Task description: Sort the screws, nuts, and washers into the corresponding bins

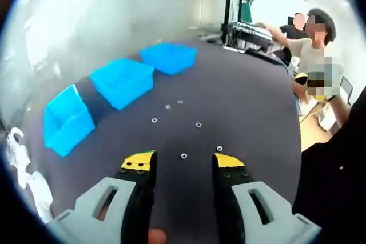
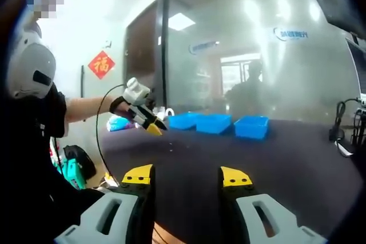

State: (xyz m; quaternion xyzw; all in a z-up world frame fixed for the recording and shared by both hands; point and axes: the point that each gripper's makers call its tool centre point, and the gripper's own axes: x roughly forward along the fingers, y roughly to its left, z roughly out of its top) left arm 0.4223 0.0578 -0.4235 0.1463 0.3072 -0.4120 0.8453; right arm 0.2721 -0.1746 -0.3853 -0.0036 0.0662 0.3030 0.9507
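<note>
Three bins: three blue bins stand in a row along the far-left side of the dark table (image 1: 246, 107), the left bin (image 1: 67, 121), the middle bin (image 1: 122, 81) and the far bin (image 1: 168, 57); they sit together, probably one for each kind of part.
Small parts: several small metal pieces lie loose on the table, well apart from the bins; whether each one is a nut or a washer is too small to tell. One piece (image 1: 183, 155) lies just ahead, between the jaw tips, another (image 1: 219, 148) beside the right tip.
Left gripper (image 1: 184, 164): the jaws are spread and hold nothing; it hangs just above the nearest piece, I think to take it first.
Right gripper (image 2: 187, 175): the jaws are spread and empty; it is held back at the table edge, probably waiting, so the other hand has room.
Bins from the right gripper view: the row (image 2: 218, 123) is far across the table.
</note>
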